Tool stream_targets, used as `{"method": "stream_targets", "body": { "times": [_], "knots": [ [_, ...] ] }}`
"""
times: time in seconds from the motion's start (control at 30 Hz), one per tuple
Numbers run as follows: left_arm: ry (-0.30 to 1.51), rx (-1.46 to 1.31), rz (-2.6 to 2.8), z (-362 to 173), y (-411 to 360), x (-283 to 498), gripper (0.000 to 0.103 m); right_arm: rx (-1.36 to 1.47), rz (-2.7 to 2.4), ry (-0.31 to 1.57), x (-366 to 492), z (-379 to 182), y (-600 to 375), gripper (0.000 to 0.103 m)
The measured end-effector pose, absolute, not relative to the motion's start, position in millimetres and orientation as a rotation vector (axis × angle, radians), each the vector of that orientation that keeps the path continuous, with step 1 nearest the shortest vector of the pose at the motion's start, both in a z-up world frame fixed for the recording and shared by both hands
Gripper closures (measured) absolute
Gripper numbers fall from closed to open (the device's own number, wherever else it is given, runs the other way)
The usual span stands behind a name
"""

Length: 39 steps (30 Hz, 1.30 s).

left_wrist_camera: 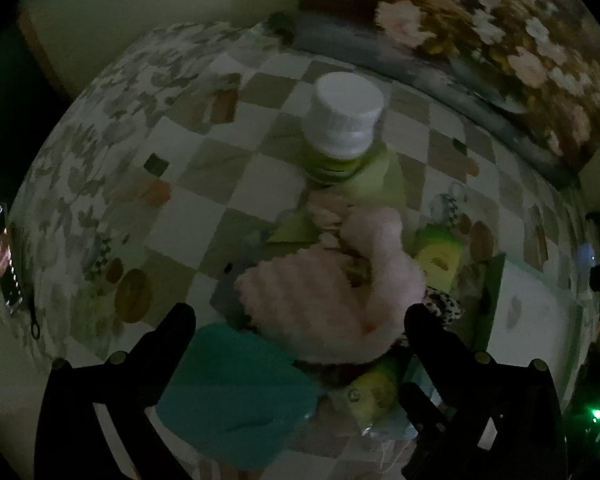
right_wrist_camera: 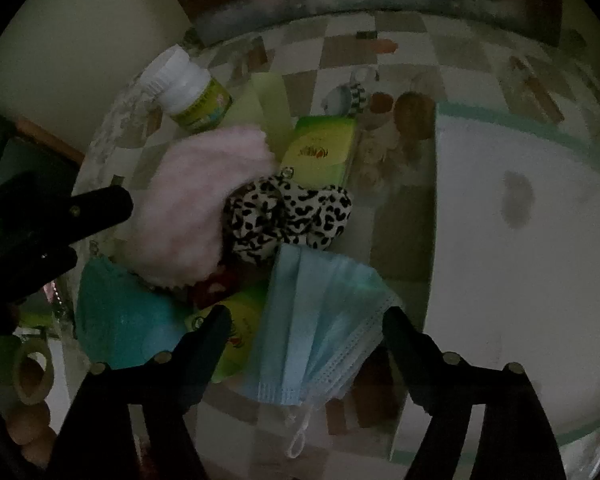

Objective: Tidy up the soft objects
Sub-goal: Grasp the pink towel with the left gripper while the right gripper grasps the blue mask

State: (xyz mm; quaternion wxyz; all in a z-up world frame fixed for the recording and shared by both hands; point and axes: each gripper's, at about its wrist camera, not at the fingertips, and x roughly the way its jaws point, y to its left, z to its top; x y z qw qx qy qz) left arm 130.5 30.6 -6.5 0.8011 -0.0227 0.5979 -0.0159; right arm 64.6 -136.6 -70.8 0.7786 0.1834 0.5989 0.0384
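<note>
Straddling a blue mask (right_wrist_camera: pixel 320 320), the right gripper (right_wrist_camera: pixel 306 322) stands apart, unclamped; the left gripper (left_wrist_camera: pixel 300 320), jaws apart, brackets a pink plush (left_wrist_camera: pixel 332 300).

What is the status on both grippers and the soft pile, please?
Left gripper open over pink plush. Right gripper open, astride blue face mask, not clamped. White-capped bottle beside the pile.

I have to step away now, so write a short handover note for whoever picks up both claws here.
Right claw: open, astride the blue face mask, pads not pressing yet.
Left claw: open, empty, above the pink fluffy piece.
Pile on the checked tablecloth: pink piece, leopard-print pouch, teal cloth, mask, beside a white-capped bottle.
Done: nothing visibly sorted.
Left: grip the mask, then place each soft item; the white tray looks the likely spot.
</note>
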Motion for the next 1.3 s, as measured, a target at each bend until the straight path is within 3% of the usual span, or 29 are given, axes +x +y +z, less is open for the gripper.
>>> {"method": "stream_targets", "body": {
  "times": [0.4, 0.5, 0.7, 0.77, 0.87, 0.97, 1.3],
  "knots": [
    [1.236, 0.058, -0.122, -8.6, -4.0, 129.7, 0.001, 0.401, 0.055, 1.3, 71.5, -76.8, -139.5, 0.036],
    [1.231, 0.074, -0.138, -10.5, -9.8, 129.4, 0.006, 0.393, 0.053, 1.297, 68.5, -76.6, -143.0, 0.042],
    [1.259, 0.048, -0.17, -20.6, -13.8, 130.5, 0.035, 0.4, 0.055, 1.285, 67.3, -80.0, -149.4, 0.047],
    [1.271, 0.042, -0.177, -24.3, -14.7, 130.5, 0.054, 0.406, 0.057, 1.288, 66.5, -80.4, -152.3, 0.048],
    [1.283, 0.019, -0.189, -28.8, -13.4, 131.7, 0.075, 0.407, 0.062, 1.29, 64.9, -79.8, -154.9, 0.048],
    [1.278, 0.002, -0.19, -29.0, -10.4, 131.4, 0.087, 0.398, 0.059, 1.29, 64.6, -79.6, -155.8, 0.05],
    [1.281, -0.057, -0.192, -32.2, -2.7, 133.4, 0.095, 0.407, 0.04, 1.271, 64.9, -83.4, -162.4, 0.069]
  ]
}}
